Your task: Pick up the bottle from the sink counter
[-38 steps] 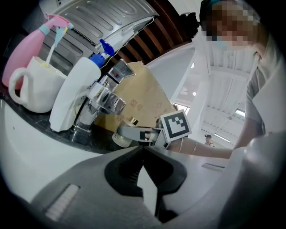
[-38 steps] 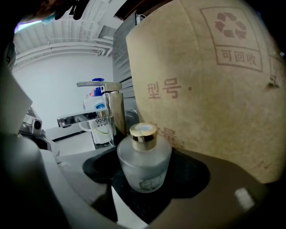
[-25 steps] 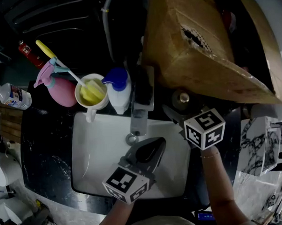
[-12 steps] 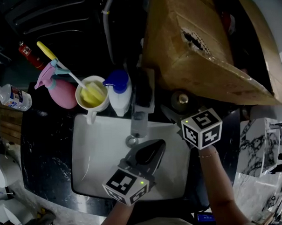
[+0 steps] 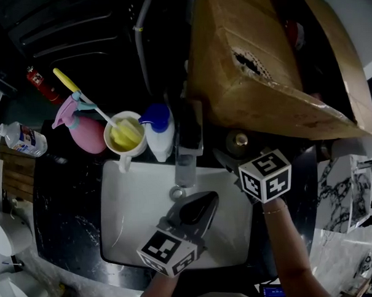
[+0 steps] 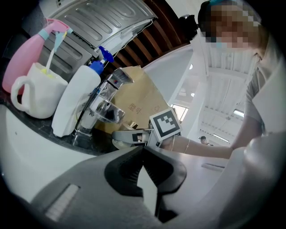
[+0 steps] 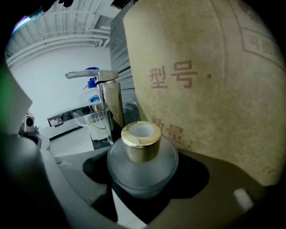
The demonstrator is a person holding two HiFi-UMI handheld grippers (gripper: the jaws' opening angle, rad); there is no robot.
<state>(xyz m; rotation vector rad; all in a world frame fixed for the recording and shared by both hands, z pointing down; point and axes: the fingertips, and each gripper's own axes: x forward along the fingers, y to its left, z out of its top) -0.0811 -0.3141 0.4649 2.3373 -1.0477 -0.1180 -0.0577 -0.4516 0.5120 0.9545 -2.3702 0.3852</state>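
On the right gripper (image 7: pixel 143 174) the fingers (image 7: pixel 214 188) stand open around the bottle (image 7: pixel 142 154) on the tabletop (image 5: pixel 59 199), so closing, then lifting, looks next; the left gripper (image 6: pixel 144 152) idles, fingers closed and empty.

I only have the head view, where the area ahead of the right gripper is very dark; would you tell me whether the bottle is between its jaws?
Observer: Yes. In the right gripper view the bottle, frosted glass with a gold cap, stands upright between the jaws of the right gripper.
Operator: Thank you. Is it clamped on the glass?
Observer: I cannot tell. One jaw stands on each side of the bottle, but whether they touch it is unclear.
Operator: And is the left gripper carrying anything?
Observer: No. The left gripper has its jaws together with nothing between them.
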